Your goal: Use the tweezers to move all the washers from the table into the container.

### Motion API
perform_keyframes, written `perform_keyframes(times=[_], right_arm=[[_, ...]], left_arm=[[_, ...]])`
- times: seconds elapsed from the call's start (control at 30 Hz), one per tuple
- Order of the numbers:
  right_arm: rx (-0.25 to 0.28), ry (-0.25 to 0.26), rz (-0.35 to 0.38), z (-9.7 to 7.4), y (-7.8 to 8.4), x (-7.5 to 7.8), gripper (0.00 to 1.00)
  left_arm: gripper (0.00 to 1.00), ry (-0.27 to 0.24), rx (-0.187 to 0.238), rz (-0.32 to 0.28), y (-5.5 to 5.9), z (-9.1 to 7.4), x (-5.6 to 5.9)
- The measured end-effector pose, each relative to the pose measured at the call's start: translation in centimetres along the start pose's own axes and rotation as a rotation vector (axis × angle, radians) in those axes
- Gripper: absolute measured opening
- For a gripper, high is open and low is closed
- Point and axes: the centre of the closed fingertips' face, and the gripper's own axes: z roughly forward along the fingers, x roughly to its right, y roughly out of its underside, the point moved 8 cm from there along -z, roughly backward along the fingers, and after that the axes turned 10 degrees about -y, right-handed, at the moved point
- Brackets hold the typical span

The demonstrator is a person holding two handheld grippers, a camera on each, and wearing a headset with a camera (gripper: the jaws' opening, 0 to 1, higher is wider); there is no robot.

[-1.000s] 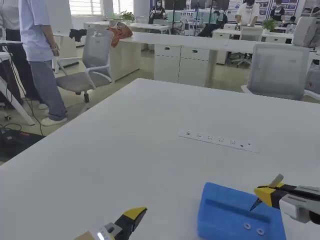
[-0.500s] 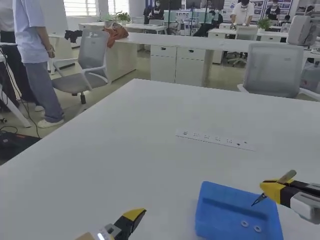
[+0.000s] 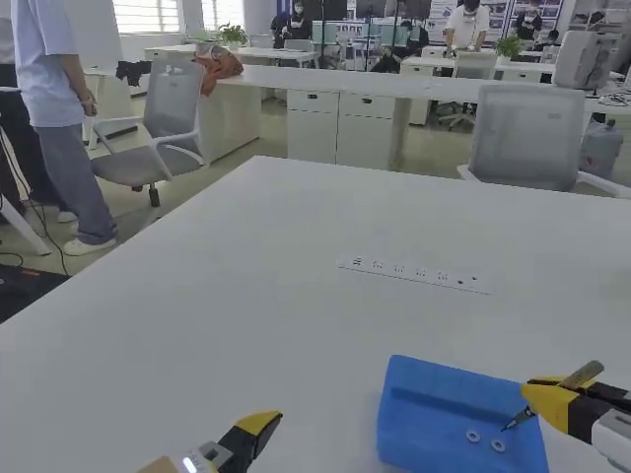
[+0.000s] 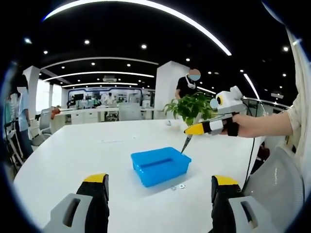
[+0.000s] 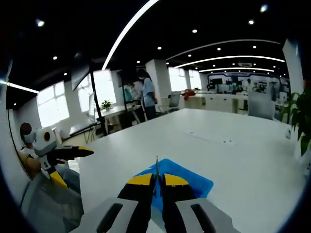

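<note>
A blue container (image 3: 434, 414) sits on the white table (image 3: 256, 296), and two small washers (image 3: 474, 437) show against its blue floor. My right gripper (image 3: 562, 399) is shut on slim tweezers (image 3: 515, 421), whose tip hangs over the container's right part, close to those washers. In the right gripper view the jaws (image 5: 155, 180) pinch the tweezers (image 5: 156, 167) above the container (image 5: 187, 183). My left gripper (image 4: 155, 187) is open with nothing between its jaws. It faces the container (image 4: 160, 166) and two washers (image 4: 178, 187) lying on the table beside it.
A white power strip (image 3: 412, 273) lies flat further back on the table. Office chairs (image 3: 527, 133) stand past the far edge, and a person (image 3: 54, 108) stands at the left. A potted plant (image 4: 187, 108) is at the table's far end.
My right gripper has sunk lower with the tweezers, bringing the tip nearer the washers in the container. The left gripper has stayed put; the head camera has shifted.
</note>
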Motion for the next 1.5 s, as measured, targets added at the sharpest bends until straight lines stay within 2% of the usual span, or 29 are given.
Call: perform_keyframes(times=[0.3, 0.53, 0.73, 0.83, 0.87, 1.13, 1.5], right_arm=[[-0.029, -0.025, 0.034, 0.6, 2.0, -1.2, 0.03], [-0.068, -0.048, 0.06, 1.7, 3.4, -1.2, 0.03], [-0.08, -0.051, 0.104, 2.5, 4.3, -0.3, 0.03], [-0.093, -0.067, 0.127, 3.3, 4.9, -0.4, 0.03], [-0.121, -0.066, 0.12, 3.6, 5.3, -0.6, 0.03], [-0.178, -0.121, 0.092, 5.7, 5.5, -1.2, 0.03], [-0.277, -0.162, -0.017, 6.9, 5.8, -2.1, 0.03]], left_arm=[[0.89, 0.008, 0.006, -0.007, -0.1, -0.1, 0.1], [0.88, 0.006, 0.014, -0.005, -0.2, -0.2, 0.1], [0.87, 0.014, 0.017, -0.007, -0.2, -0.2, 0.2], [0.86, 0.02, 0.01, -0.005, -0.1, -0.2, 0.2], [0.85, 0.024, 0.008, -0.004, -0.1, -0.2, 0.3], [0.84, 0.024, -0.006, -0.006, 0.0, -0.2, 0.3], [0.83, 0.013, -0.018, -0.012, 0.2, -0.2, 0.0]])
